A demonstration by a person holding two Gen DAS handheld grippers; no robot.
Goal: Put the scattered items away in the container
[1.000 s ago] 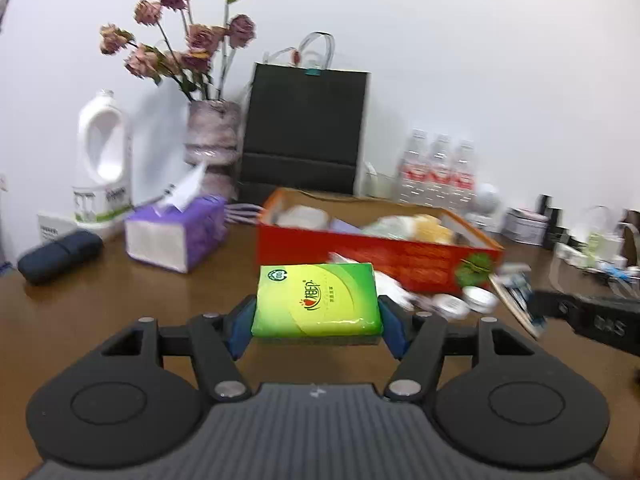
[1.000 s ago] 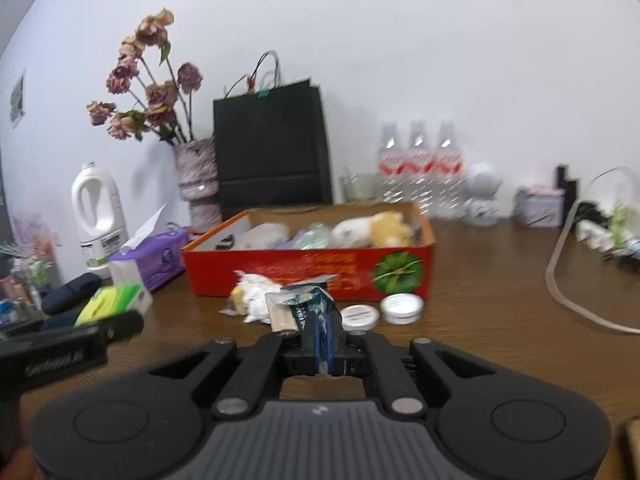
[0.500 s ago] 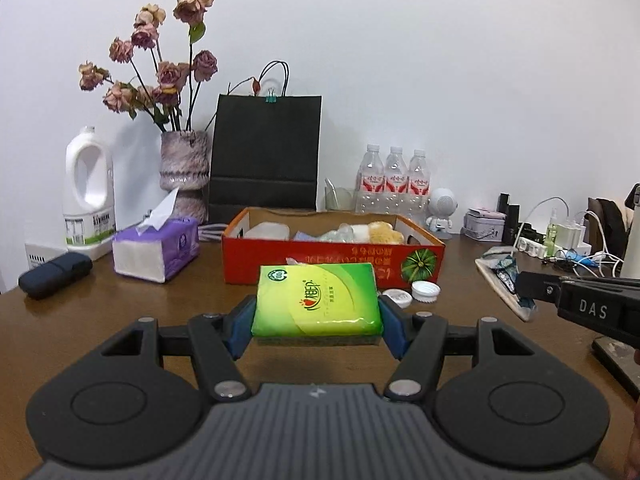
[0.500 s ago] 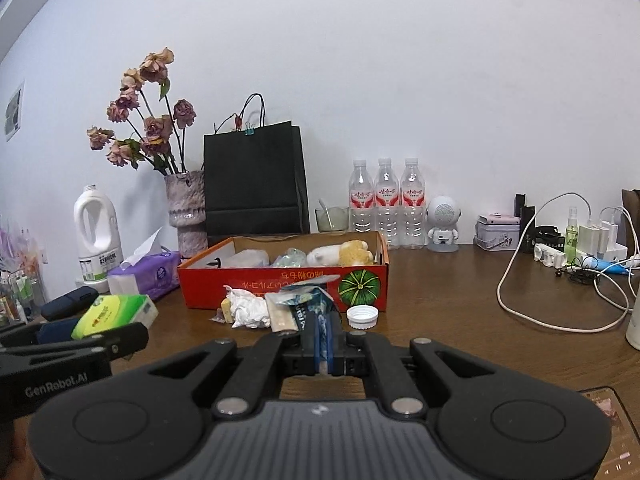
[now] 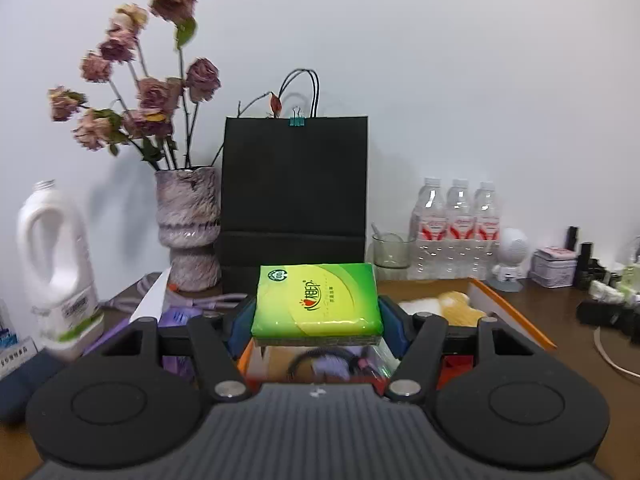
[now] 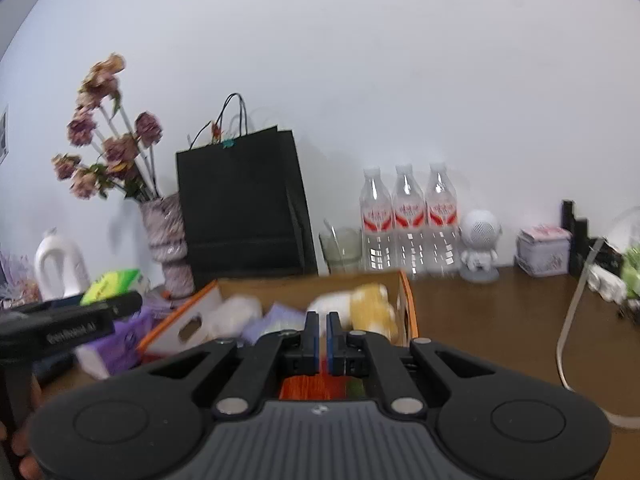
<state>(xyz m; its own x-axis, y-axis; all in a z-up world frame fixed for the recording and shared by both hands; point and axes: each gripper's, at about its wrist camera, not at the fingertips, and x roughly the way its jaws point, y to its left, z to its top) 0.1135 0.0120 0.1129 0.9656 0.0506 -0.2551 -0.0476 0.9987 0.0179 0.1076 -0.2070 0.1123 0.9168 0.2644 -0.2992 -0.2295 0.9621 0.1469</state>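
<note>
My left gripper [image 5: 316, 320] is shut on a green tissue pack [image 5: 316, 298] and holds it above the near left part of the red box [image 5: 508, 312]. The pack also shows in the right wrist view [image 6: 114, 282]. My right gripper [image 6: 323, 328] hangs over the red box [image 6: 408, 308], its blue pads almost together with a thin gap. The frame is blurred and I see nothing between the pads. The box holds a yellow and white plush toy [image 6: 360, 306], a white bundle [image 6: 236, 314] and purple items [image 6: 276, 318].
A black paper bag [image 5: 294, 196], a vase of dried roses [image 5: 188, 228], a white jug [image 5: 54, 268] and a purple tissue box [image 6: 124, 340] stand behind and left of the box. Water bottles [image 6: 408, 224], a glass [image 6: 340, 248], a white figurine [image 6: 478, 246] and cables [image 6: 572, 320] lie right.
Both grippers moved forward and up over the red box. The dark packet seen earlier between the right gripper's pads no longer shows there. The left still holds the green pack.
</note>
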